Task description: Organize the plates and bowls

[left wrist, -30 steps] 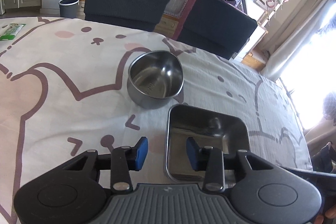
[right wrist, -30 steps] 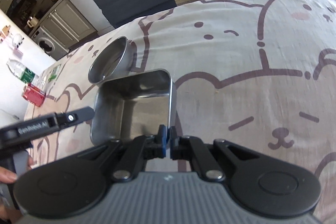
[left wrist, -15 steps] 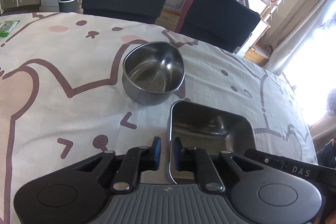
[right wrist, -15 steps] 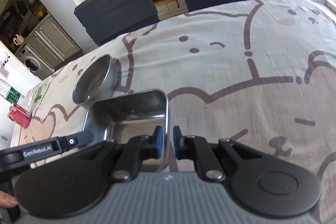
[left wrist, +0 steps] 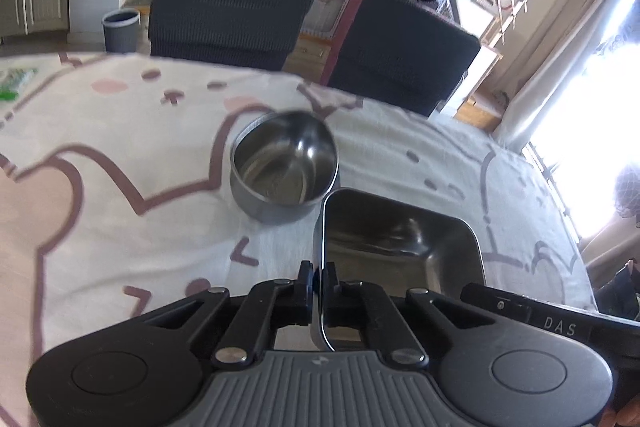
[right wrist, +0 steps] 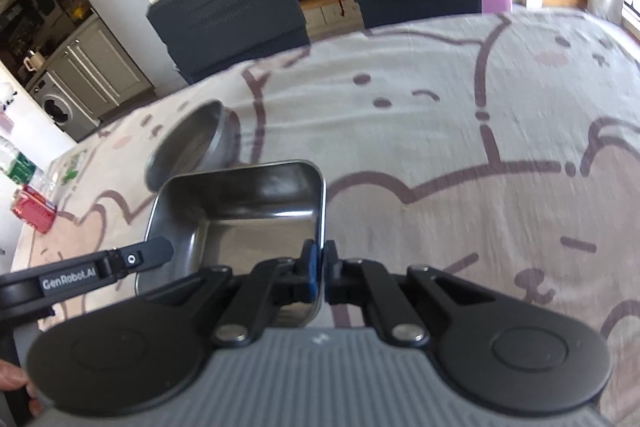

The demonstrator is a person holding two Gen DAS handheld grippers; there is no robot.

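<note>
Square steel tray point(left wrist: 400, 239) sits on the table's cartoon-print cloth point(left wrist: 100, 155), just in front of a round steel bowl point(left wrist: 284, 167); the bowl's wall is at the tray's far corner, touching or nearly so, cannot tell which. Left gripper point(left wrist: 319, 279) clamped on the tray's left rim, pads pinching the thin wall, jaws having just closed onto it. Right gripper point(right wrist: 320, 267) pinched on the opposite rim point(right wrist: 322, 211), one pad inside the wall, one outside. Each tool's black arm shows in the other's view. Beyond the table edge: two dark chairs point(left wrist: 228, 3), a grey bin point(left wrist: 120, 31) on the floor at left. Red packet point(right wrist: 34, 211) near the cloth's far left edge
</note>
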